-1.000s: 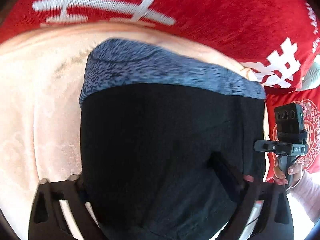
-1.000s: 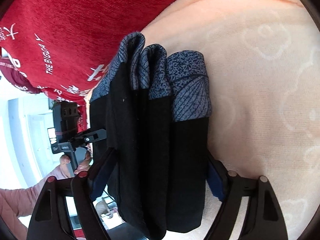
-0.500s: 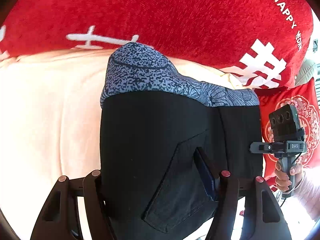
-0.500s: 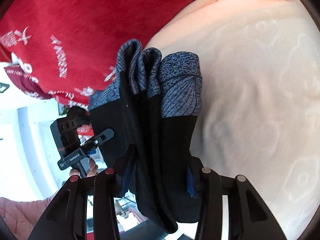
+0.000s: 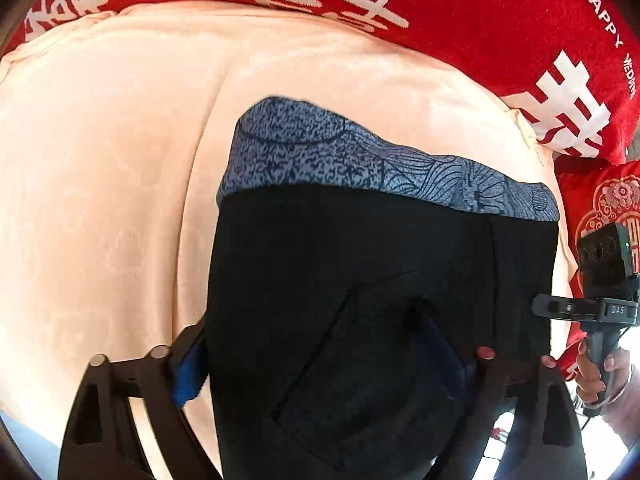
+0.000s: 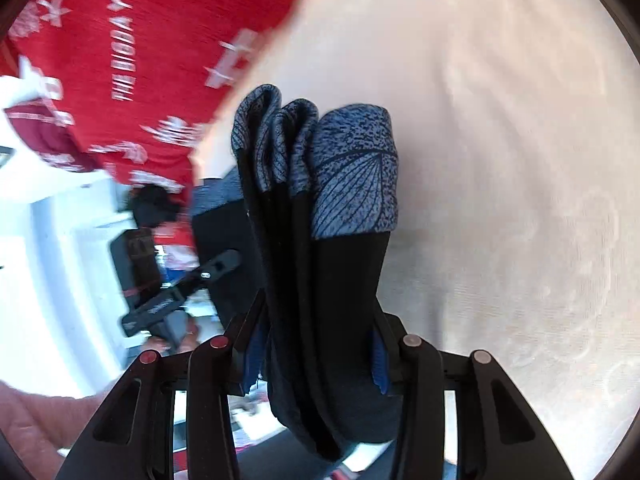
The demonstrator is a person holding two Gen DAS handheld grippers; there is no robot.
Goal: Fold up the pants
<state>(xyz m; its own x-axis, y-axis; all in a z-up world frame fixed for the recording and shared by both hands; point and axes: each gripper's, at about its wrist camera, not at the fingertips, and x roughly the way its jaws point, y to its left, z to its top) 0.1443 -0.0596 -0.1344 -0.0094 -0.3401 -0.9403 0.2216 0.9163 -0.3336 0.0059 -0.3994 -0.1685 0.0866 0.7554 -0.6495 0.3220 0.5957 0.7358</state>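
I hold a folded pair of black pants point(image 5: 360, 280) between my two grippers, above a pale peach blanket point(image 5: 112, 160) with a soft, faintly embossed pile.

Through my left wrist camera, the pants fill the frame from the centre down to 6 o'clock as a broad, matte black slab with a stitched patch pocket slanting toward 5 o'clock. Along their far edge, from 11 to 2 o'clock, runs a blue-grey waistband point(image 5: 360, 164) with a speckled, leaf-veined print. My left gripper point(image 5: 320, 356) straddles the cloth: one blue-padded finger point(image 5: 188, 372) shows at 8 o'clock against the pants' left edge, the other is sunk into dark fabric at 5 o'clock. The fingers look pressed onto the pants. At 3 o'clock my right hand point(image 5: 600, 372) holds the handle of the other black device. A plush red cover point(image 5: 460, 12) with white characters curves from 10 to 2 o'clock.

Through my right wrist camera, the pants point(image 6: 332, 300) appear edge-on as a thick bundle of stacked layers, rising from 6 o'clock to the centre. The waistband point(image 6: 352, 176) shows as three rounded, ribbed folds side by side. My right gripper point(image 6: 316, 356) clamps the bundle, its blue pads squeezing both sides. At 9 o'clock the other device is blurred; the red cover point(image 6: 132, 60) lies at 10 o'clock and the peach blanket point(image 6: 500, 160) spreads from 12 to 4 o'clock.
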